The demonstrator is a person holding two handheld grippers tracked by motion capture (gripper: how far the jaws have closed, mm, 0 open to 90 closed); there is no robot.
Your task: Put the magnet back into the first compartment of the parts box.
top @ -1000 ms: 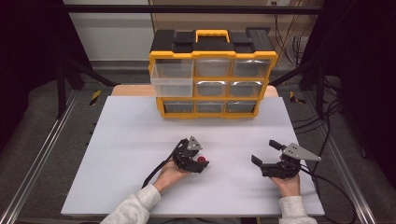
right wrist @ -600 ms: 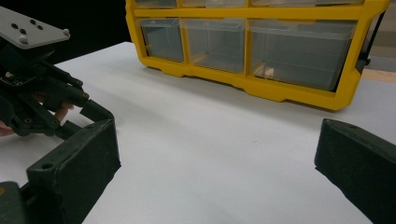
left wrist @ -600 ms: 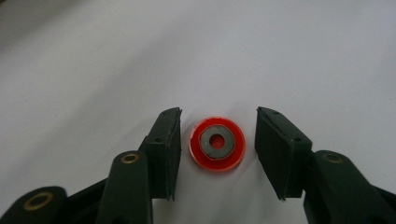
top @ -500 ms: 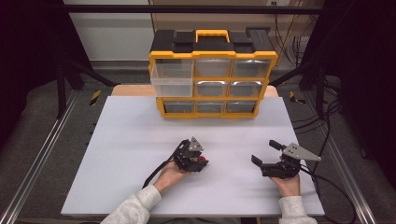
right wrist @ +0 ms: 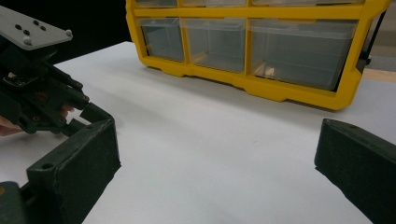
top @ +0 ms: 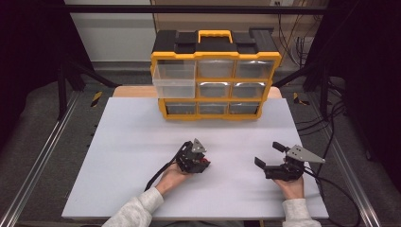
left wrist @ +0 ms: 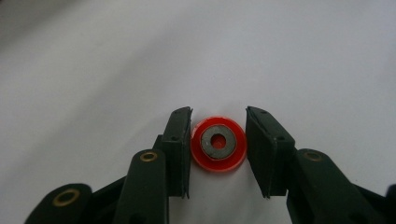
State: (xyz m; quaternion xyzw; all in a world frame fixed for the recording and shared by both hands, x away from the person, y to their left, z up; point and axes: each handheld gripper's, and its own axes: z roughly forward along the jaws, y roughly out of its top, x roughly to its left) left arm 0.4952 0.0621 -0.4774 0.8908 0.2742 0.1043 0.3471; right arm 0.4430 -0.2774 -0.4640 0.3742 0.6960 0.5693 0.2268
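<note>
1. Left gripper [left wrist: 218, 140] just closing — clamped on red disc magnet [left wrist: 218, 150], flat on white table [top: 142, 156].
2. Right gripper [top: 269, 155] resting near — jaws wide apart, empty.
3. Drawer organizer [top: 215, 75] well beyond.

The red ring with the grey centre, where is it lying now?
In the left gripper view, the red ring lies flat on the white table, between the two jaws of the left claw, below the middle of the picture.
</note>
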